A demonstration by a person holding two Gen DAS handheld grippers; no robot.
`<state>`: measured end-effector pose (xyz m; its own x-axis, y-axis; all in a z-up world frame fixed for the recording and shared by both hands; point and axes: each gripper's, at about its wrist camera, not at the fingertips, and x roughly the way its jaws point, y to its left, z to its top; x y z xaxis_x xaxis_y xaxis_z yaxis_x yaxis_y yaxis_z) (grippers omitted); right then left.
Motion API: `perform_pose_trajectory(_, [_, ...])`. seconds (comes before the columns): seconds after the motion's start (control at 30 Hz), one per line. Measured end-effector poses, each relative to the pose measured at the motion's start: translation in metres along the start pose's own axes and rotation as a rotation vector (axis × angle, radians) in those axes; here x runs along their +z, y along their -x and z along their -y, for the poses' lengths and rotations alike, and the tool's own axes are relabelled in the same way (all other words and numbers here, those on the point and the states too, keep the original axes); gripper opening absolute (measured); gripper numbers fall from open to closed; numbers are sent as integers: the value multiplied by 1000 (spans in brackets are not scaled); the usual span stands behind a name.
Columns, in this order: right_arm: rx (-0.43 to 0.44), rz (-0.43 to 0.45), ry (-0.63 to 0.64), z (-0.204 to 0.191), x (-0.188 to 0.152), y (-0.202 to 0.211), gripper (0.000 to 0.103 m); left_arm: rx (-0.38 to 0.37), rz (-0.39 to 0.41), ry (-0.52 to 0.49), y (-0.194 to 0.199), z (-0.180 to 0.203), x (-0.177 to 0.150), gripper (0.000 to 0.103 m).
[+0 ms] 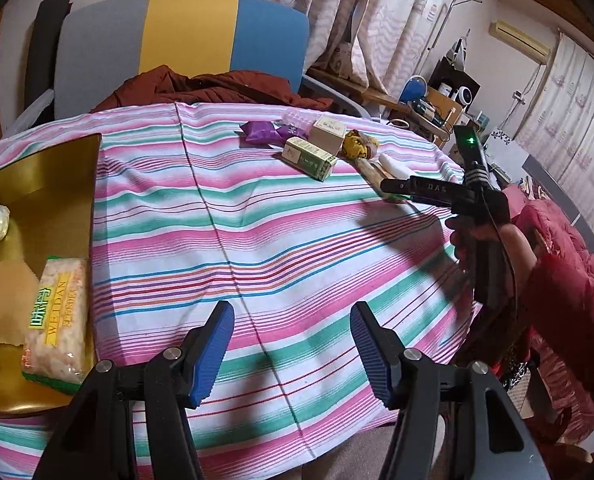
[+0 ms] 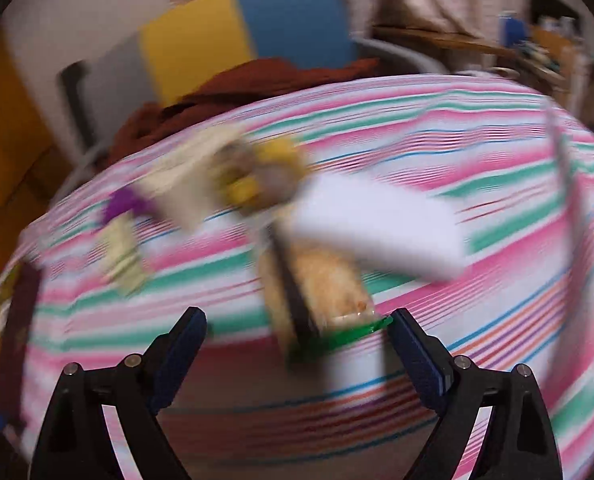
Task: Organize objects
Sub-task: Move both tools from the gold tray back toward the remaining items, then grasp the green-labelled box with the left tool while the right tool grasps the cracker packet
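Right wrist view is showing the right gripper (image 2: 297,344) spreading wide over a snack pack (image 2: 317,284), seemingly lining up to grab it, while the left gripper (image 1: 293,344) is hovering wide, empty.

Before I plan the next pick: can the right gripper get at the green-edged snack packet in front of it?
Probably yes: the right gripper stands open, and the snack packet lies just ahead on the striped tablecloth with nothing between, though the view is blurred.

Desk, striped cloth (image 1: 257,220). Left edge: gold tray (image 1: 57,184). Far right corner, clustered: purple wrapper (image 1: 263,133), two small boxes (image 1: 309,158), yellow bundle (image 1: 359,145), white block (image 1: 393,162), snack packet (image 2: 329,280).
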<state>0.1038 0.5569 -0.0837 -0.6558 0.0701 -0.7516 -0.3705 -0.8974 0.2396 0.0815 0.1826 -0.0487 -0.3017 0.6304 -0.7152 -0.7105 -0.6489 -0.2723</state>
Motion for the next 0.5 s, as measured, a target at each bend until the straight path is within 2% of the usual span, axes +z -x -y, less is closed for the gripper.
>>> perform_pose_trajectory(0.17, [-132, 63, 56, -17, 4, 1, 92, 4, -4, -3, -2, 2, 4, 61])
perform_pose_trajectory(0.37, [-187, 56, -45, -3, 23, -17, 91, 1, -11, 13, -11, 4, 13, 61])
perform_pose_trajectory(0.4, [-202, 49, -42, -6, 22, -19, 85, 2, -15, 16, -14, 4, 16, 61])
perform_pose_trajectory(0.43, [-224, 38, -39, -9, 21, -25, 74, 3, -20, 19, -17, 4, 19, 61])
perform_pose_trajectory(0.5, [-257, 39, -38, -10, 17, -28, 66, 8, -22, 21, -22, 6, 23, 61])
